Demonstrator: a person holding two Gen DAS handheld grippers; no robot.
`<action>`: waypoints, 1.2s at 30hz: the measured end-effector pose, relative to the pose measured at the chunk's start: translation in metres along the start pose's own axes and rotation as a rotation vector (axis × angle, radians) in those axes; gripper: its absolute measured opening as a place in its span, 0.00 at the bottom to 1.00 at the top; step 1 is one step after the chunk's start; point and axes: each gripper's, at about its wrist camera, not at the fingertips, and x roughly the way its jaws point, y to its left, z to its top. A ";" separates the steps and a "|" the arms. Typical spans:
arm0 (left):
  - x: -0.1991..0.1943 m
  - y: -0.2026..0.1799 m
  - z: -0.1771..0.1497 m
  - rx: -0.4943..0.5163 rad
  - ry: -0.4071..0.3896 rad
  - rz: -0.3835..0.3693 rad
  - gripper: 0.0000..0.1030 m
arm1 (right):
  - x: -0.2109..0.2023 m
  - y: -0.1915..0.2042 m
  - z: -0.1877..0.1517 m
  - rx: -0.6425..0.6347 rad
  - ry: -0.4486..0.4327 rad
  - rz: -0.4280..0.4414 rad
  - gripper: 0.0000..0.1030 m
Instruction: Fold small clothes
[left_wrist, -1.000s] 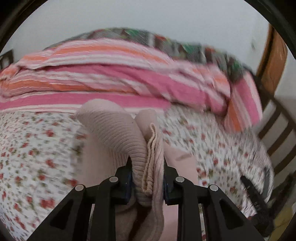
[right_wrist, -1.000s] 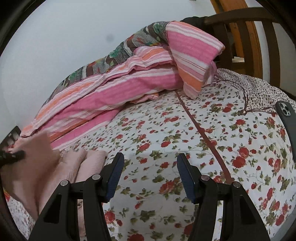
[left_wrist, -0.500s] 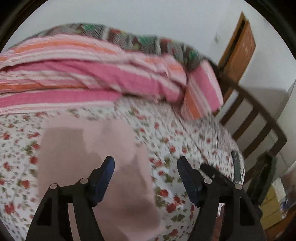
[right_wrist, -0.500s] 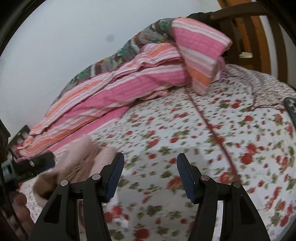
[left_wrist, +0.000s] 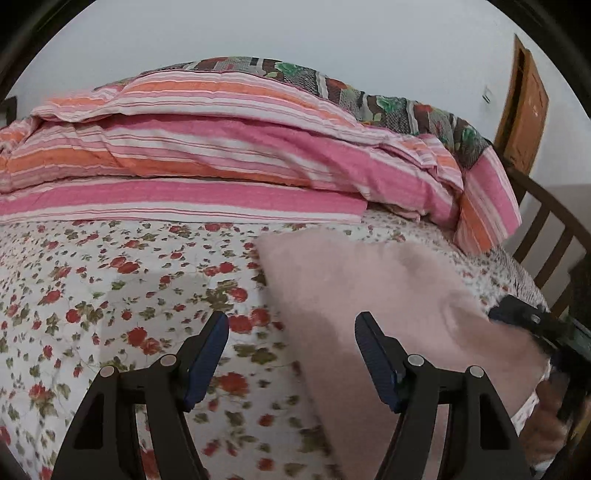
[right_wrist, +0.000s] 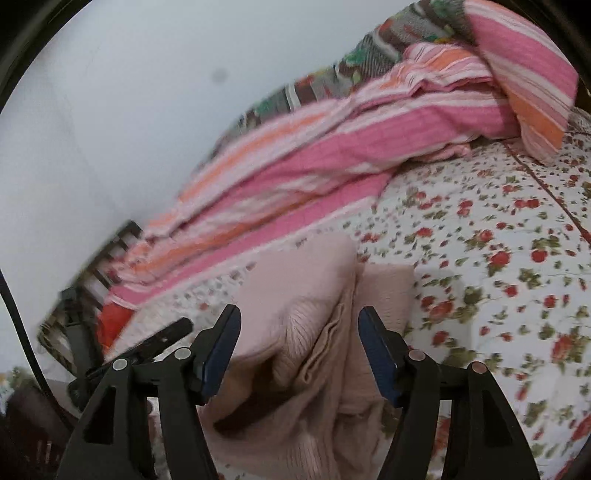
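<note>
Door (left_wrist: 524, 99) in left view only — garment (right_wrist: 314, 332) folds in right

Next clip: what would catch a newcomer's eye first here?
The pale pink knit garment lies bunched on the flowered bedsheet, directly ahead of the open right gripper. Behind it, a pink and orange striped quilt is heaped along the wall.
</note>
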 end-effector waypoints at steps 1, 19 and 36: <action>0.001 0.003 -0.004 0.007 -0.005 -0.011 0.67 | 0.009 0.004 -0.001 -0.009 0.021 -0.035 0.62; 0.003 0.029 -0.020 -0.073 0.020 -0.152 0.67 | -0.002 -0.038 -0.028 0.017 0.000 -0.180 0.08; -0.001 -0.001 -0.023 -0.041 0.028 -0.342 0.67 | -0.016 -0.024 -0.034 -0.087 -0.025 -0.214 0.08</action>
